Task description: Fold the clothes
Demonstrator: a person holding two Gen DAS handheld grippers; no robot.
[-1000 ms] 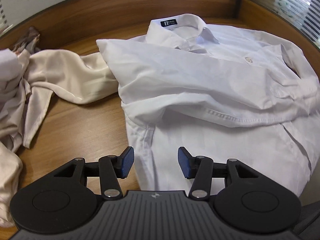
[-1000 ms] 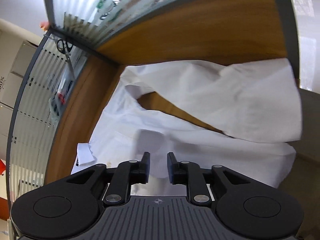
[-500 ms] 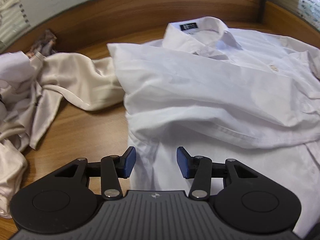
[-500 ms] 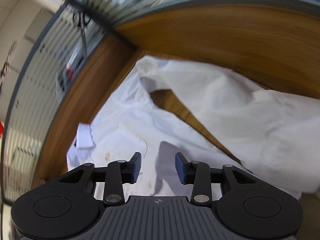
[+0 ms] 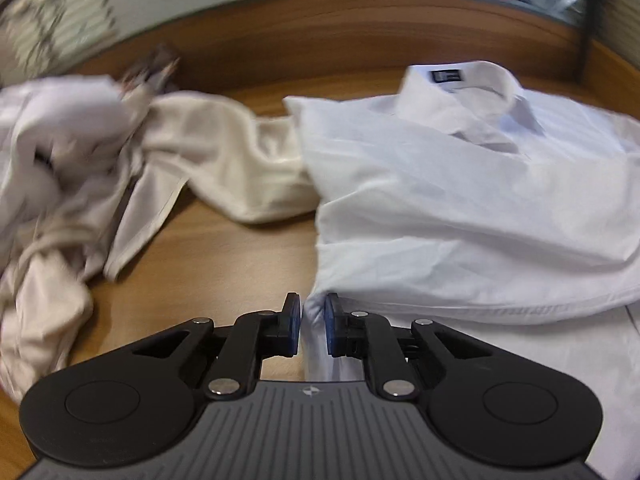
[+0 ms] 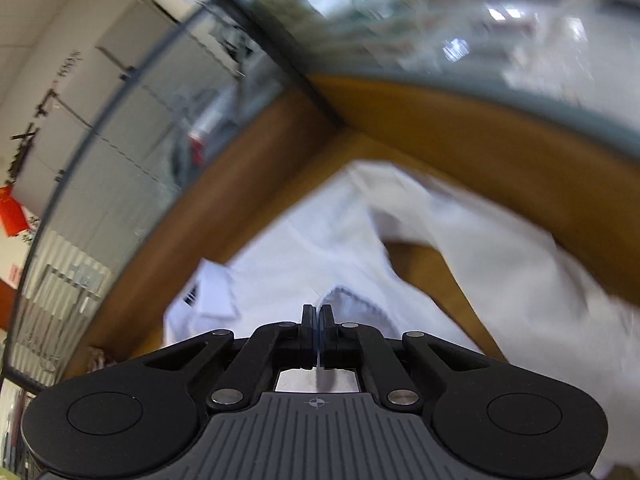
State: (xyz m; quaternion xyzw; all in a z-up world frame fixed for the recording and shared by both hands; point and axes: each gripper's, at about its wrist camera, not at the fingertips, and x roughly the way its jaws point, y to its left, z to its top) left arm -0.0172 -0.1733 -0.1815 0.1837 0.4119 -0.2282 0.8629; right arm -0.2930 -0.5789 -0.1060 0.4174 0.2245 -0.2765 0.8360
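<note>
White shirt [image 5: 460,208] edge between closing left gripper [image 5: 312,322], right gripper [image 6: 318,330] clamped on cloth.

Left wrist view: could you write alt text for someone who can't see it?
The left gripper is closing on the near edge of a white collared shirt on a wooden table. A rumpled cream garment lies beside it.

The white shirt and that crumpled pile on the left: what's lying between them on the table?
In the left wrist view, a cream garment stretches from the pile to the white shirt and touches its edge. Nearer the camera, bare table lies between them.
</note>
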